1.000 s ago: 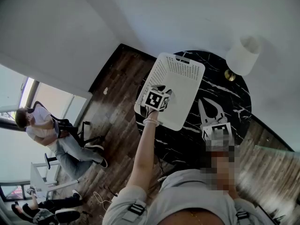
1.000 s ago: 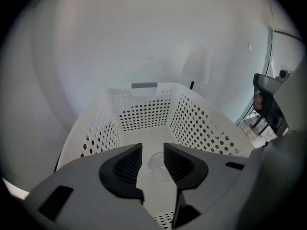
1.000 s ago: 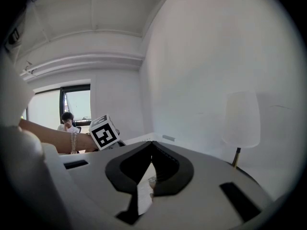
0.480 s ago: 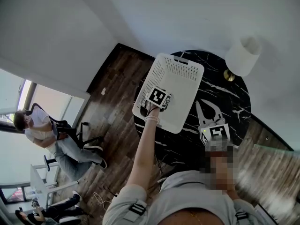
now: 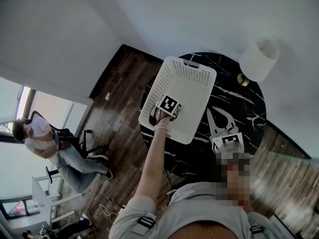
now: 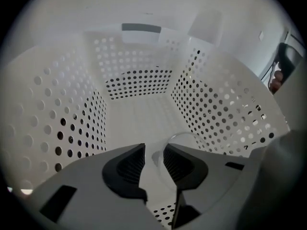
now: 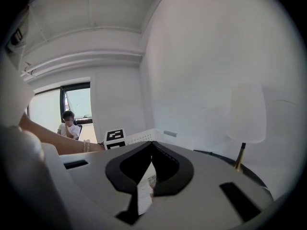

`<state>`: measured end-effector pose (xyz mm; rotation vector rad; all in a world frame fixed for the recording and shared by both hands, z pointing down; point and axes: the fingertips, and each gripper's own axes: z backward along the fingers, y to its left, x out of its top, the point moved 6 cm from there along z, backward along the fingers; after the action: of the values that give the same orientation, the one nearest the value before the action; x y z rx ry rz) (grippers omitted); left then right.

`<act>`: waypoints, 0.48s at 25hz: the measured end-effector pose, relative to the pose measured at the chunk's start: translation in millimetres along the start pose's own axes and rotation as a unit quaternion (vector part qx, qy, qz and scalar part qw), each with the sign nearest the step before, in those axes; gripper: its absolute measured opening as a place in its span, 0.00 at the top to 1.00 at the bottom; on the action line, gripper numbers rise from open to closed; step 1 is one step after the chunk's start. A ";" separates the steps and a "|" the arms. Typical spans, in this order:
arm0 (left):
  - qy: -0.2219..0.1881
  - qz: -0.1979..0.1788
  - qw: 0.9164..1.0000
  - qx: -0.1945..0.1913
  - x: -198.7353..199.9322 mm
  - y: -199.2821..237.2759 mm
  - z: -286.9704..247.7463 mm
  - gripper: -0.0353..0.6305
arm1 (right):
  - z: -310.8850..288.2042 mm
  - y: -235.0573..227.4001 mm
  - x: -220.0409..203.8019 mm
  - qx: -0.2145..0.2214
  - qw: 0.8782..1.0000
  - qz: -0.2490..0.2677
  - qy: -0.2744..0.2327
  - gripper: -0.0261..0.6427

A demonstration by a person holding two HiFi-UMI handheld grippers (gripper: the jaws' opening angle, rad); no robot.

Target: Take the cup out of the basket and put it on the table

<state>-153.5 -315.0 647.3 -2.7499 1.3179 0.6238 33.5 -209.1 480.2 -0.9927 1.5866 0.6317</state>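
The left arm [image 5: 151, 163] is stretched forward, bare to the wrist, where a bracelet [image 5: 160, 128] is worn. At its end the left gripper [image 6: 153, 153] is pointed downward, its jaws held slightly apart astride the wall of the clear cup [image 6: 181, 137], a sliver of gap left beside one pad. The right gripper [image 7: 152, 146] is held near the body, aimed roughly level, its jaws closed tip to tip.
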 end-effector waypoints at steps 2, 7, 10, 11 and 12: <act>0.000 0.010 1.000 -0.008 -3.1 -1.2 -5.0 0.76 | -0.6 -1.5 -1.2 -0.001 1.000 0.000 0.001 0.95; -0.007 0.008 1.000 -0.005 -2.4 0.5 -6.6 0.80 | -2.2 -3.6 -2.9 -0.002 1.000 0.000 0.005 0.95; -0.007 0.008 1.000 -0.003 -2.5 2.0 -6.5 0.81 | -2.6 -5.1 -3.6 -0.003 1.000 -0.001 0.006 0.95; -0.006 0.006 1.000 -0.001 -2.4 2.0 -6.3 0.82 | -2.6 -5.2 -3.6 -0.003 1.000 -0.001 0.007 0.95; -0.005 0.004 1.000 0.000 -2.4 2.0 -6.1 0.82 | -2.6 -5.0 -3.6 -0.003 1.000 -0.002 0.007 0.95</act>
<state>-154.3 -315.7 654.1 -2.7376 1.3285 0.6377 36.6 -212.9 484.9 -1.0060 1.5953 0.6298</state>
